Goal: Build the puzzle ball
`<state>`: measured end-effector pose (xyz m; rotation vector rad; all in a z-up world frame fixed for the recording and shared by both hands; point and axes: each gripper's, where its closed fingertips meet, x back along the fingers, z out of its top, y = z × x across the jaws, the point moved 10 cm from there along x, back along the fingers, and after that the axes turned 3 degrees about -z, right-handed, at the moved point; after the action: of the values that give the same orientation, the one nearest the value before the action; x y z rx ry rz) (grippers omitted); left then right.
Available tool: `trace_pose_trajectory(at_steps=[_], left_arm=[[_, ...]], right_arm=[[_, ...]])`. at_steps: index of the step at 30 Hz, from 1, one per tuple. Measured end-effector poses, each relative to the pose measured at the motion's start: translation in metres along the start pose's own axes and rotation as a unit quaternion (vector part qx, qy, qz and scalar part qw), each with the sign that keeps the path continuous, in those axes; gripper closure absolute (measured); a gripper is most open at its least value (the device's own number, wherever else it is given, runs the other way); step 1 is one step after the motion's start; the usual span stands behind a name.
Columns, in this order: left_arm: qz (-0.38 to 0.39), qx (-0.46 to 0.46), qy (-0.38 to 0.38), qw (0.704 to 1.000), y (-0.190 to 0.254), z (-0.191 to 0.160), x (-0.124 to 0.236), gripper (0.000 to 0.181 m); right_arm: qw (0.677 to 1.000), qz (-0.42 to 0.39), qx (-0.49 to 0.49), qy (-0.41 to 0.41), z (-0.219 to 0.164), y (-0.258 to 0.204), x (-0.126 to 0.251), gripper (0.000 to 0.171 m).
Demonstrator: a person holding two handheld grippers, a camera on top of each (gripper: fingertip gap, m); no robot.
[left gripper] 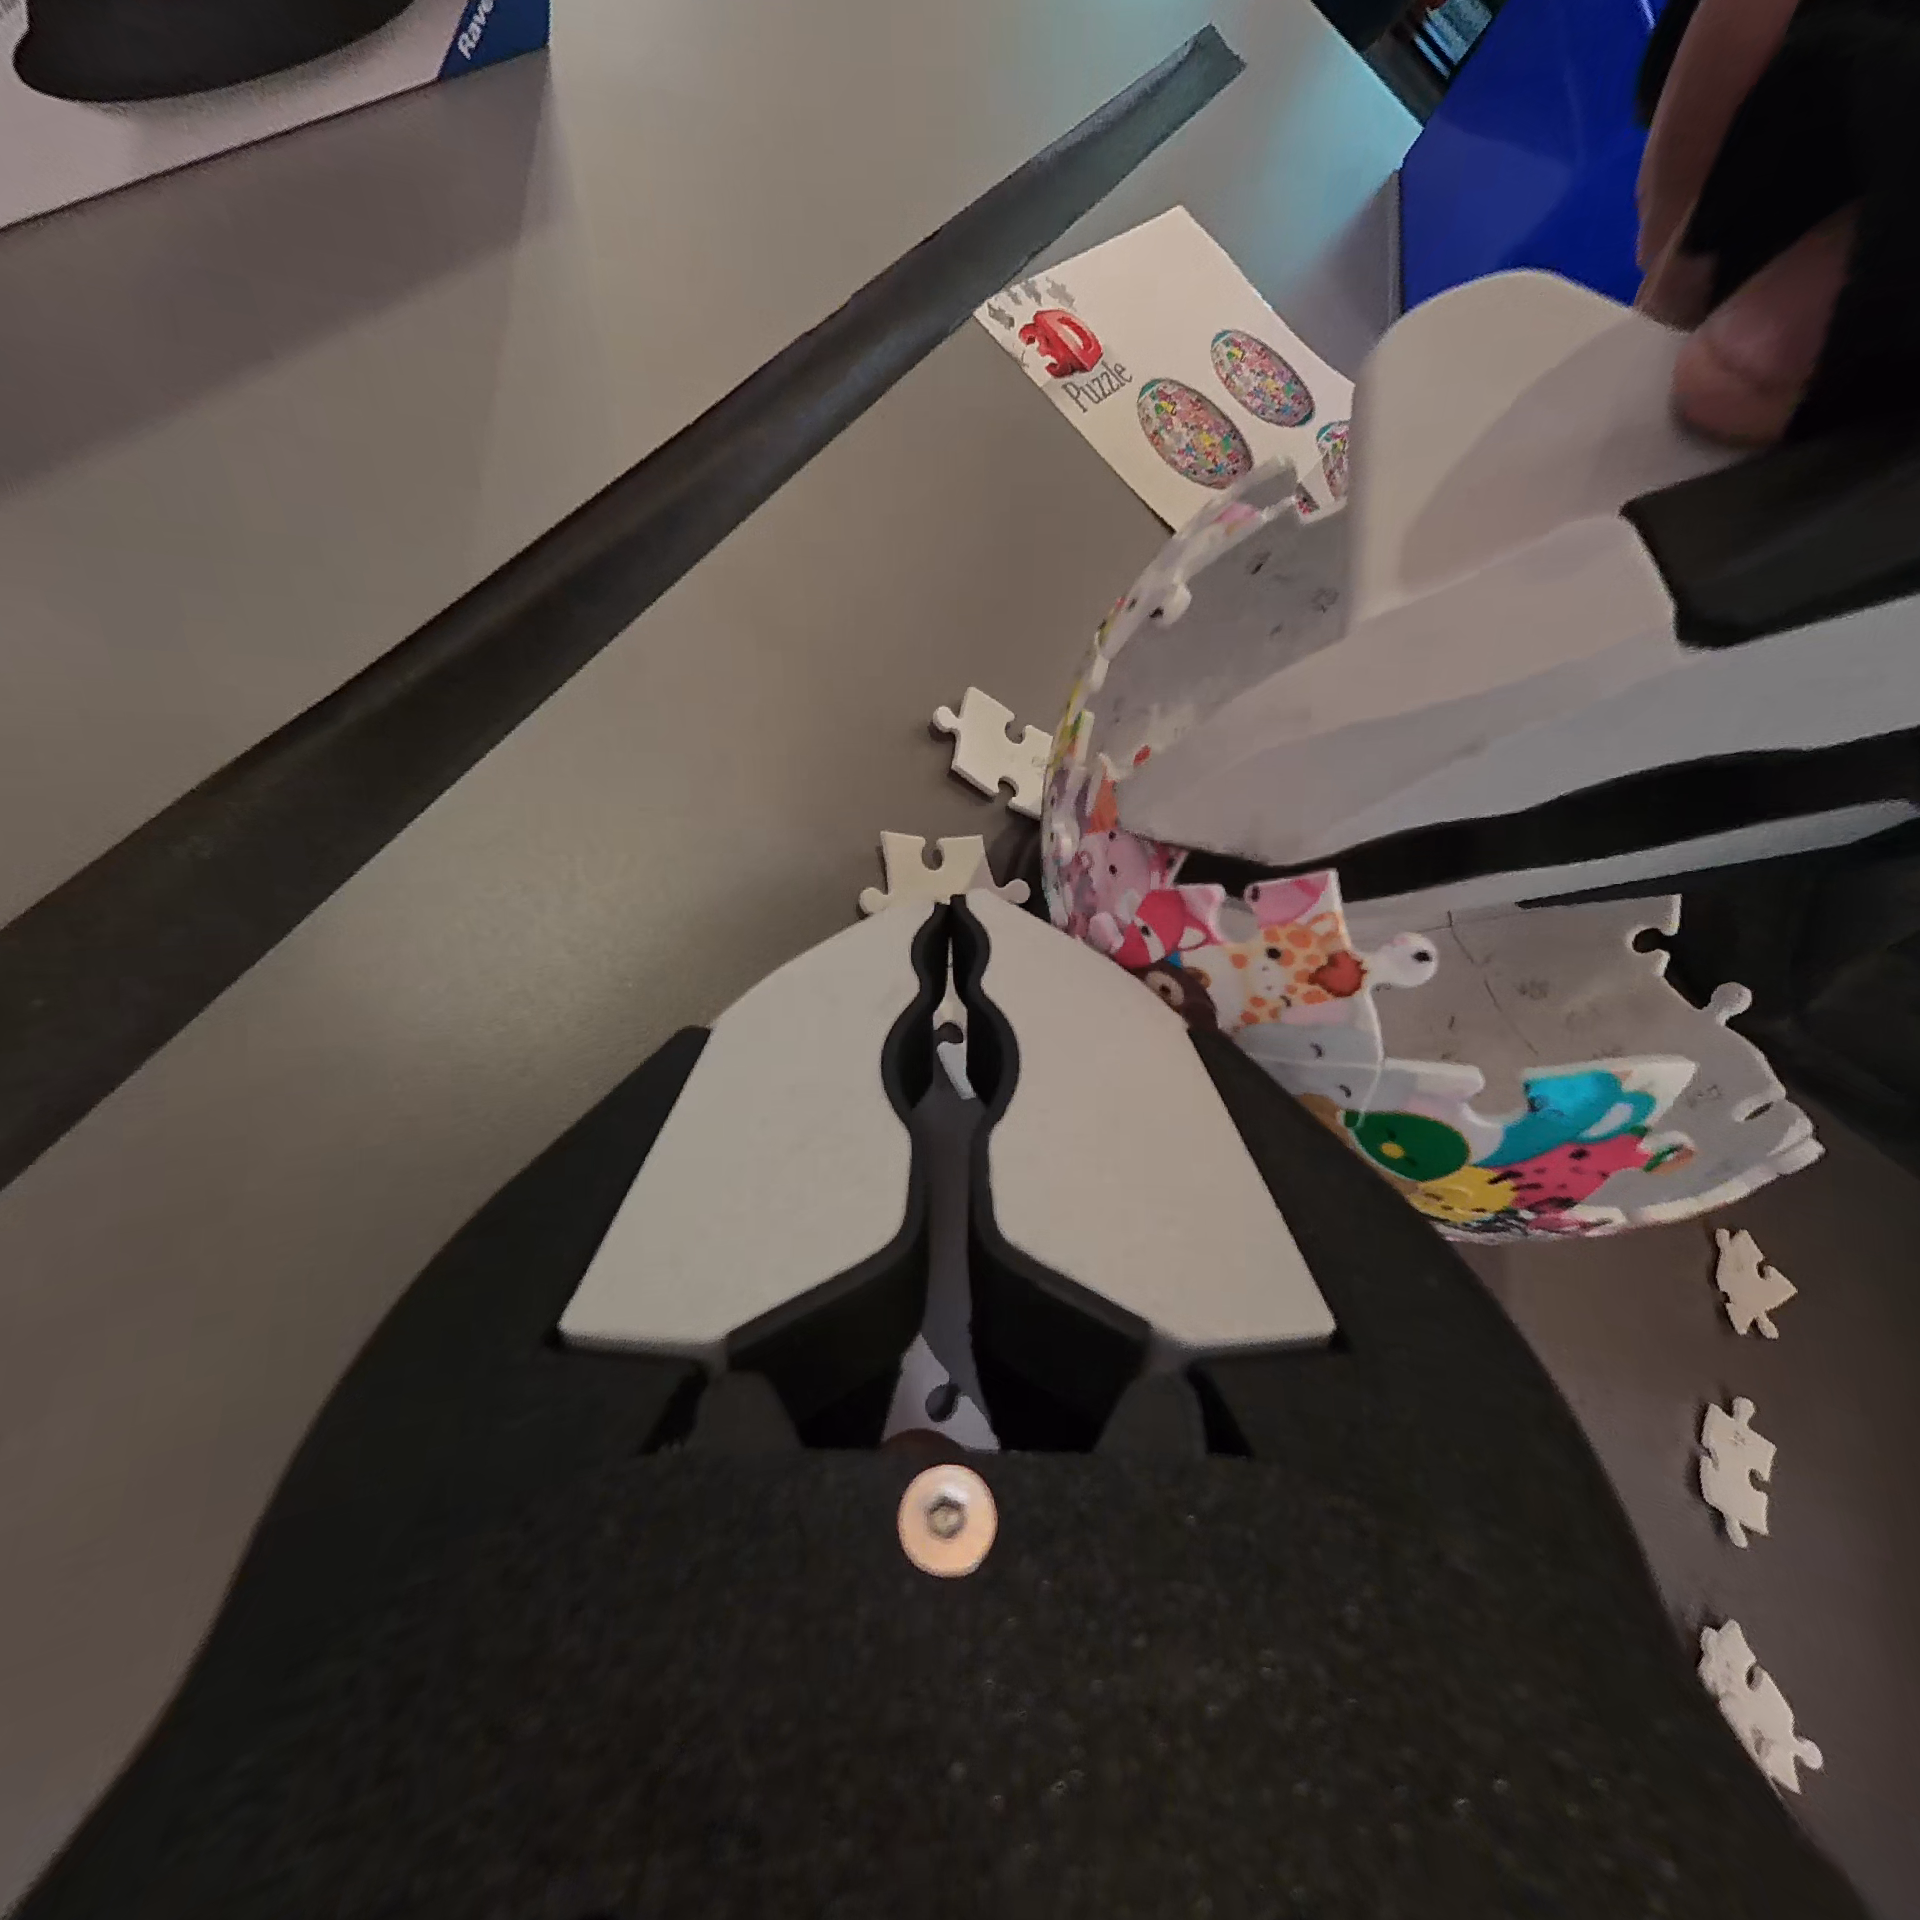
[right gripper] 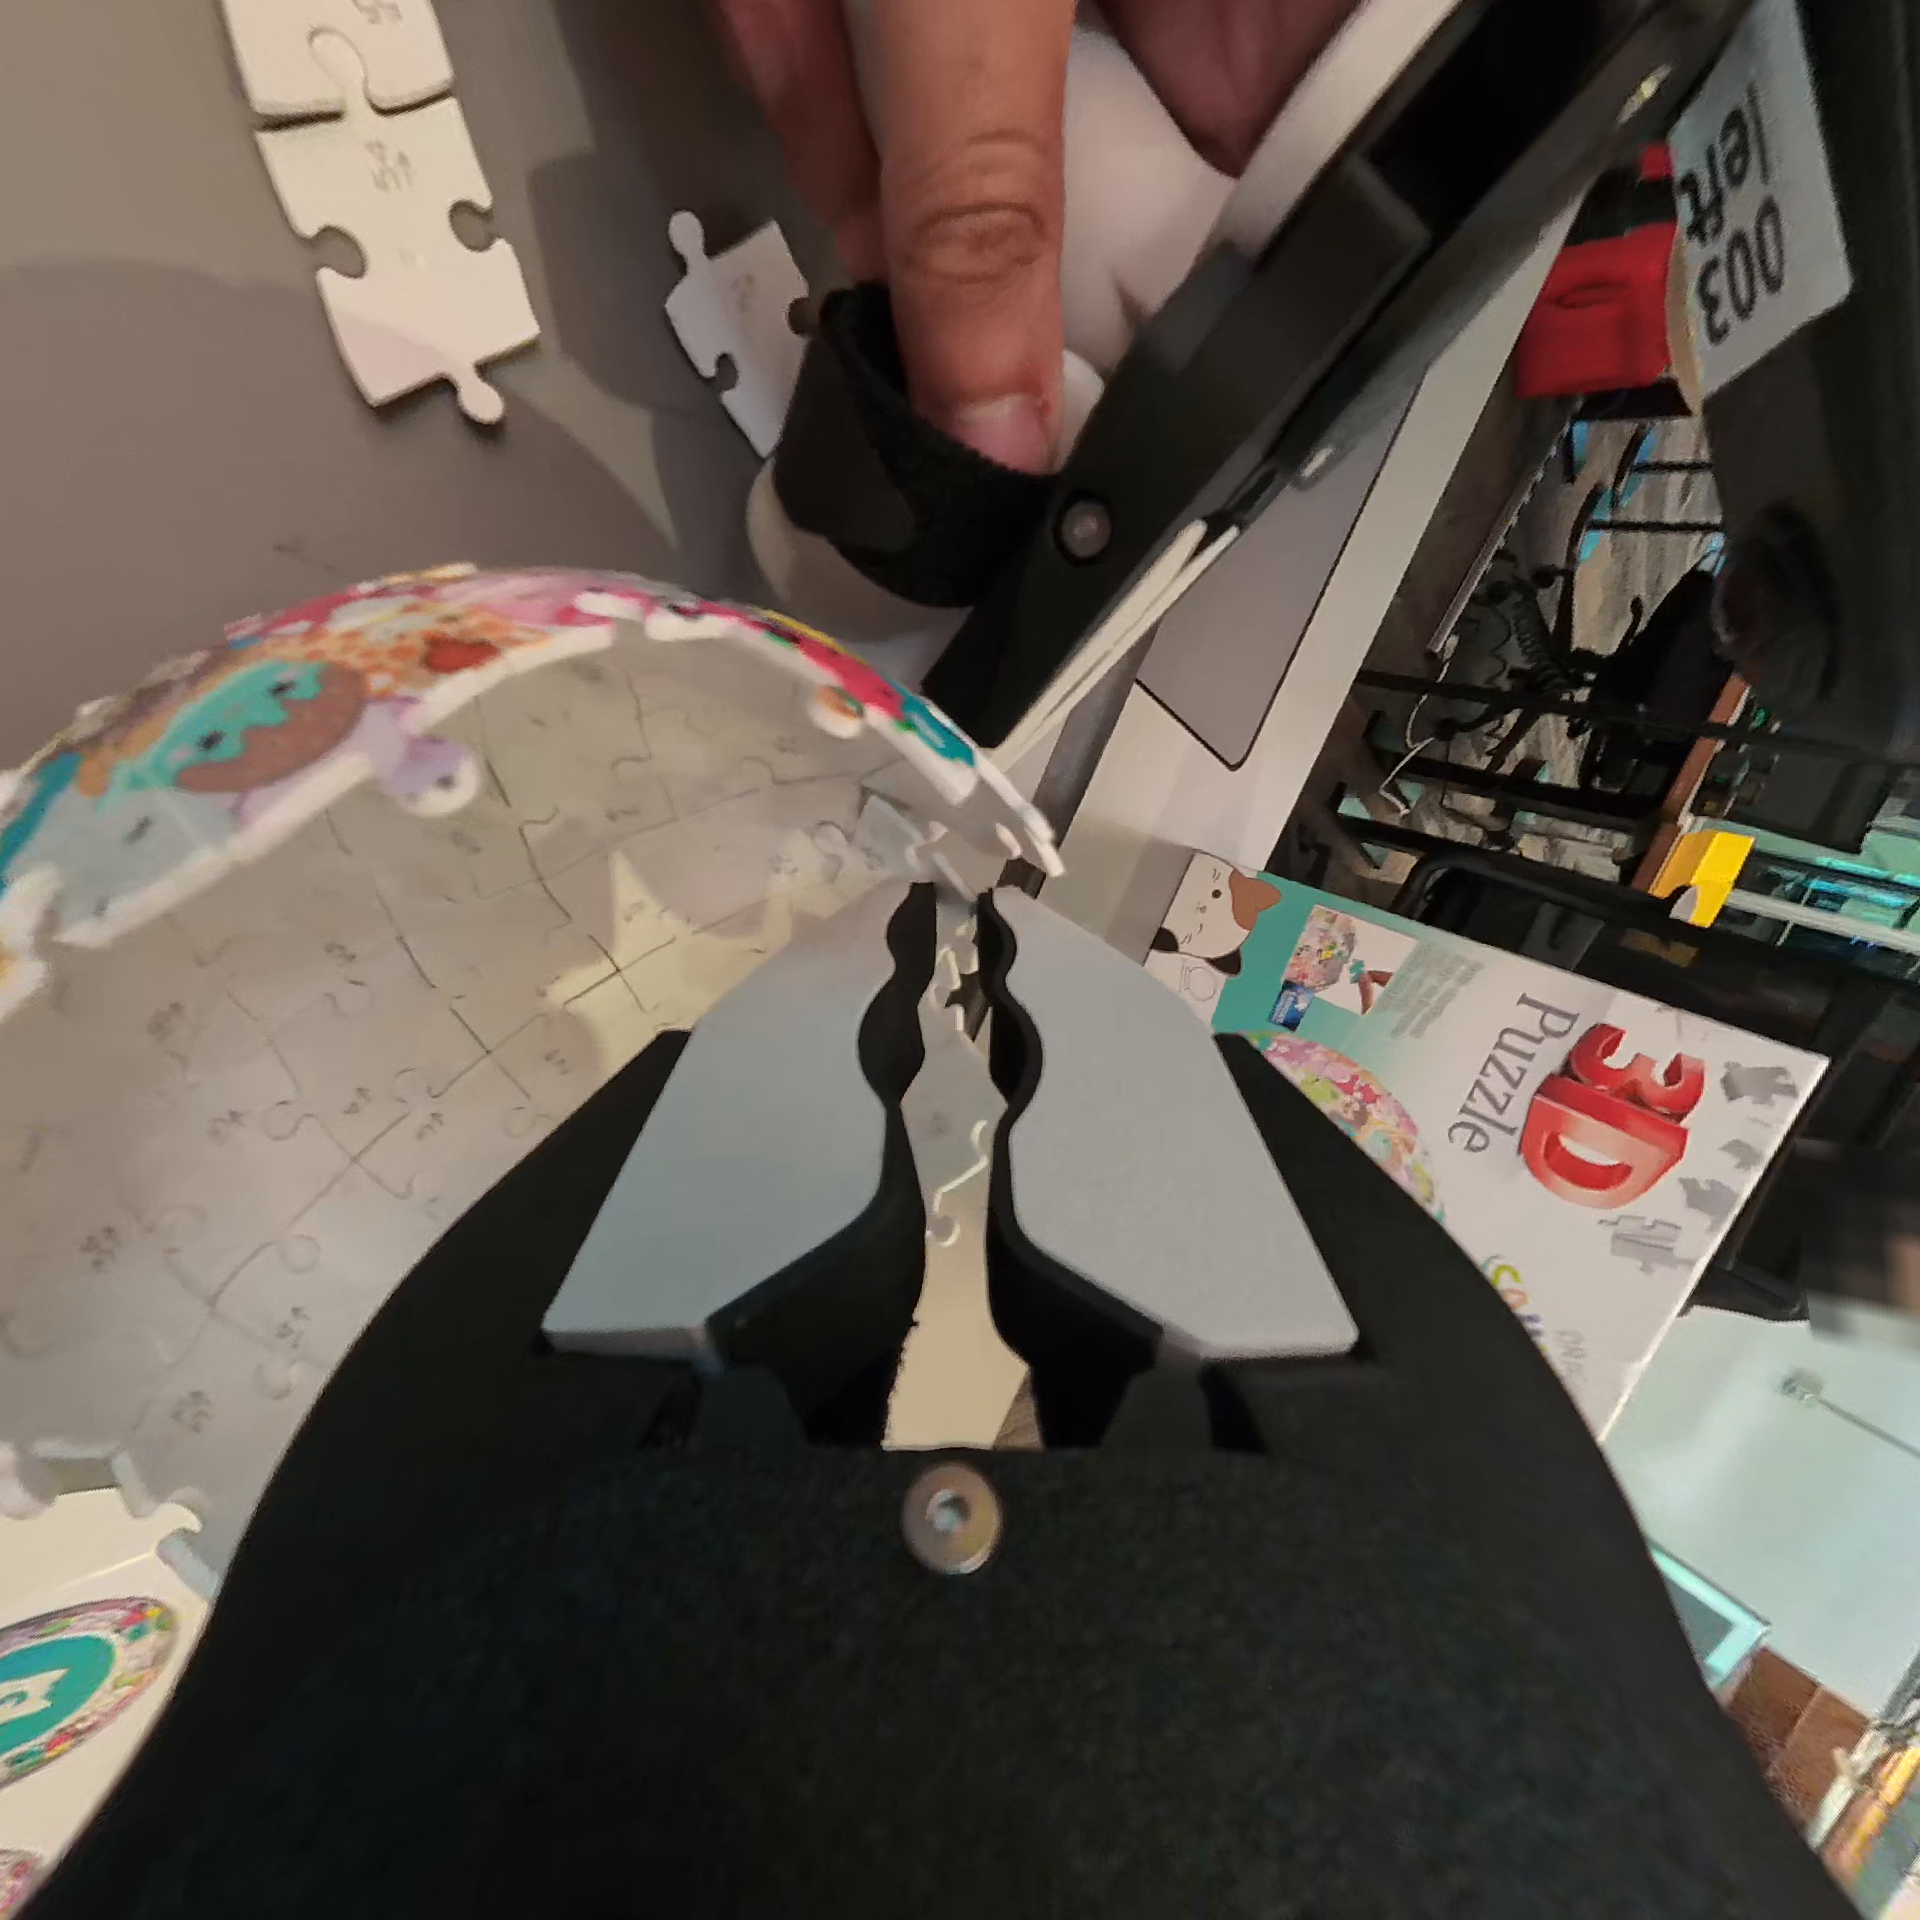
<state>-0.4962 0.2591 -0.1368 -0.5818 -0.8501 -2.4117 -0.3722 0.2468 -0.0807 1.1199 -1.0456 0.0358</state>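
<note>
Left wrist view: the left hand-held gripper (left gripper: pixel 951 914) has its fingers pressed together at the tips; a sliver of pale puzzle piece shows in the slot behind them, so it seems to pinch a piece, though little of it shows. The half-built puzzle ball (left gripper: pixel 1299 966), a colourful open shell with a grey inside, lies just right of those tips on the grey tabletop (left gripper: pixel 520 727). The right hand-held gripper (left gripper: pixel 1164 831) reaches into the shell from the right. Loose white pieces (left gripper: pixel 987 743) lie just beyond the ball, and more below it. A printed leaflet (left gripper: pixel 1164 353) lies farther off, behind the ball.

Right wrist view: the right hand-held gripper (right gripper: pixel 961 894) is clenched on the ball's wall, with pale jigsaw surface showing between its fingers. The puzzle ball (right gripper: pixel 364 935) curves away left of the tips. A person's hand (right gripper: pixel 966 260) on the left hand-held gripper sits above the ball's rim. The puzzle box (right gripper: pixel 1507 1122) lies right of the ball.
</note>
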Motion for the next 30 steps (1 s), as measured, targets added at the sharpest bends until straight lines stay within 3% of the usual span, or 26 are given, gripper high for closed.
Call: trace_pose_trajectory(at_steps=[24, 30], left_arm=[[0.001, 0.031, -0.012, 0.999, -0.004, -0.003, 0.009, 0.181], [0.009, 0.040, 0.012, 0.999, -0.004, 0.005, 0.030, 0.181]], right_arm=[[0.999, -0.019, -0.029, -0.021, 0.004, 0.002, -0.003, 0.164], [0.999, -0.024, -0.033, -0.025, 0.004, 0.002, -0.005, 0.165]])
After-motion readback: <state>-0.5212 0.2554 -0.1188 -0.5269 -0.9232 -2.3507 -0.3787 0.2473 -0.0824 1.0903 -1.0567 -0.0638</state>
